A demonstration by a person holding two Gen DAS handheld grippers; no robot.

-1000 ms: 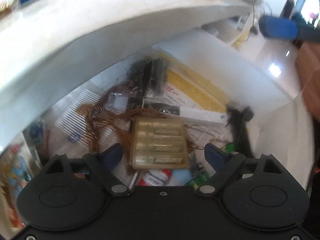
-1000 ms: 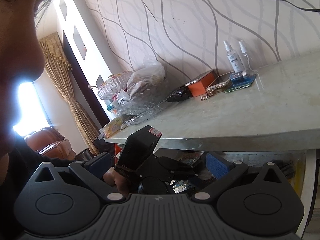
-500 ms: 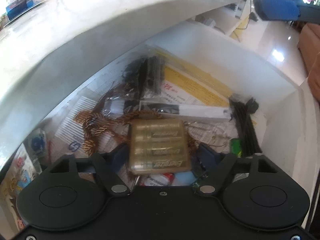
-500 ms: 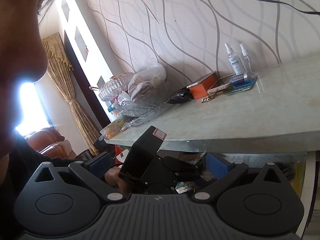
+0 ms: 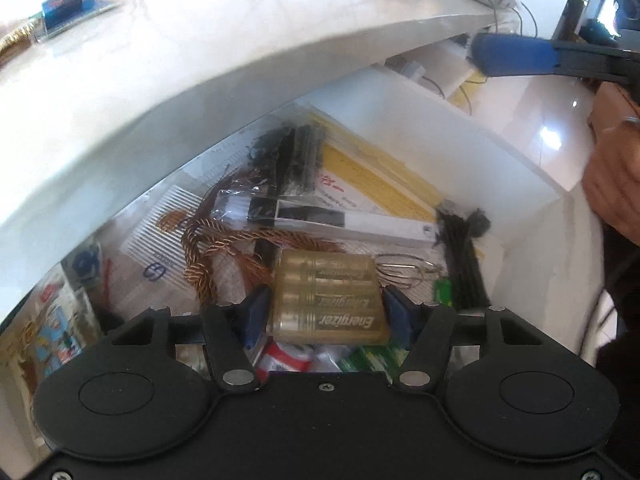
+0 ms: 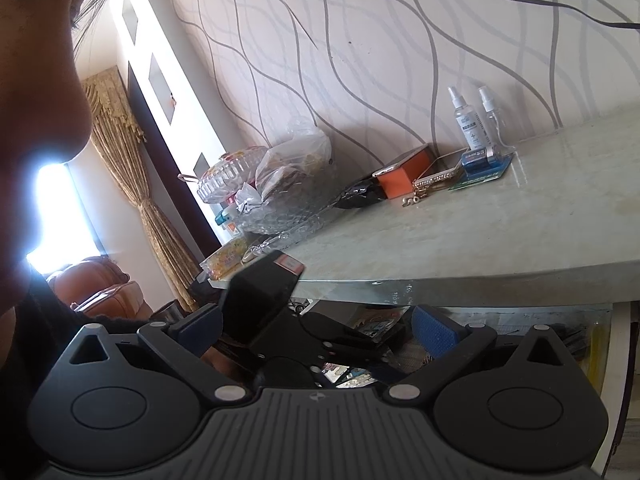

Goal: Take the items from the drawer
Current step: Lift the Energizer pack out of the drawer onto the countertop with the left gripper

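A pale marble-look tabletop (image 6: 480,240) spans both views, its rounded edge overhanging an open white drawer (image 5: 420,120) that is crowded with odds and ends. Against the wavy-striped wall on the tabletop stand two clear plastic spray bottles (image 6: 466,120), with an orange box (image 6: 406,174), a blue packet on a card (image 6: 482,160) and a cut-glass lidded dish (image 6: 232,174) along the same edge.

Inside the drawer, a yellow printed paper sheet (image 5: 384,188) lies along the far wall, a long white flat box with a black panel (image 5: 360,224) crosses the middle, a bundle of black cable ties (image 5: 464,264) sits near the right wall, and a coil of copper-brown twisted cord (image 5: 212,252) lies to the left.

The left gripper (image 5: 326,312) points steeply down into the drawer. Its blue-padded jaws are closing on a translucent amber plastic case of batteries (image 5: 332,296) marked Energizer, which lies on top of the clutter between them; both pads sit right at the case's sides, apparently touching it.

The right gripper (image 6: 316,330) is held nearly level in front of the table edge, its jaws spread wide with nothing between the pads; beyond them the left gripper's black body shows, reaching into the drawer.
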